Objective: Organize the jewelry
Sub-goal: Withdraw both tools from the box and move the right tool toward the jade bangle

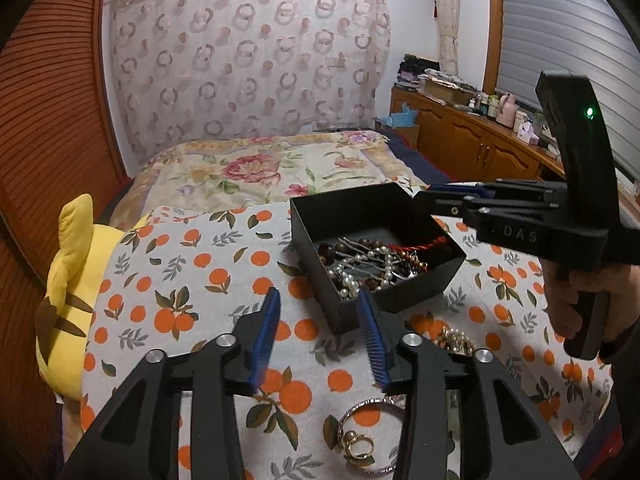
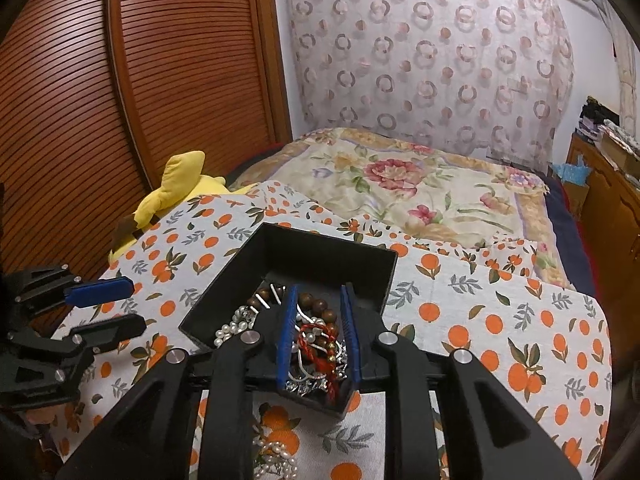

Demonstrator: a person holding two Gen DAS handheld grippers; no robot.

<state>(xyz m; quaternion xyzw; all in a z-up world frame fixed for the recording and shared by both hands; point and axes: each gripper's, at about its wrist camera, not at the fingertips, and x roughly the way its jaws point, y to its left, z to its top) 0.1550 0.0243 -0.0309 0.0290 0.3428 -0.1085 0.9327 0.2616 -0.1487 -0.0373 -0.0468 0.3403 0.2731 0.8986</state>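
Note:
A black open box (image 1: 316, 248) (image 2: 312, 260) sits on the orange-print cloth and holds pearl strands, brown wooden beads and a red cord bracelet (image 2: 316, 336). My left gripper (image 1: 320, 300) is open and empty, hovering just in front of the box's near corner. Below it on the cloth lie a silver bangle with gold rings (image 1: 362, 440) and a pearl-and-gold piece (image 1: 454, 338). My right gripper (image 2: 319, 292) is open over the box, its blue fingers either side of the jewelry; it also shows in the left wrist view (image 1: 452, 192). A pearl cluster (image 2: 276, 458) lies on the cloth under it.
A yellow plush toy (image 1: 68, 280) lies at the cloth's left edge beside a wooden slatted wardrobe (image 2: 120, 80). A floral bedspread (image 1: 260, 168) stretches behind. A wooden cabinet (image 1: 472, 140) with clutter stands at the right.

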